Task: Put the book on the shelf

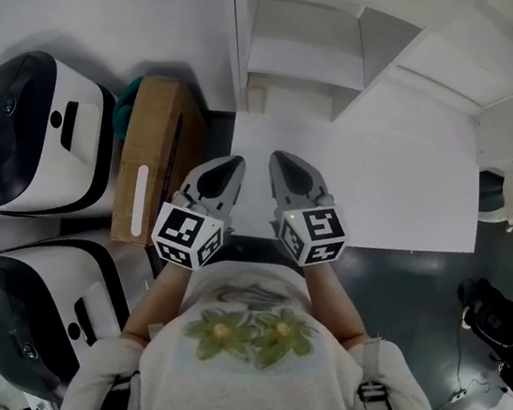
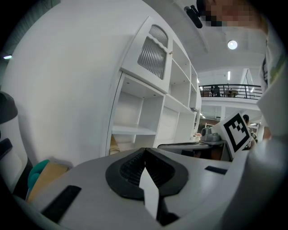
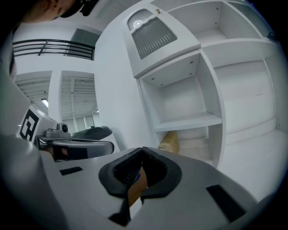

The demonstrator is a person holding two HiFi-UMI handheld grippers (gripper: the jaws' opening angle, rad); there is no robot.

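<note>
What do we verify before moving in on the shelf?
1. book located: cannot tell; no view shows it clearly.
2. left gripper shut: ok; white sliver behind the tips, unidentified.
3. right gripper shut: ok; brown sliver behind the tips, book or not cannot tell.
4. shelf ahead of both grippers: ok.
5. middle compartment empty: ok.
6. Compartment below free: not ok; tan object leans inside.

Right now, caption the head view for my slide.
Left gripper and right gripper side by side over table, facing shelf.
</note>
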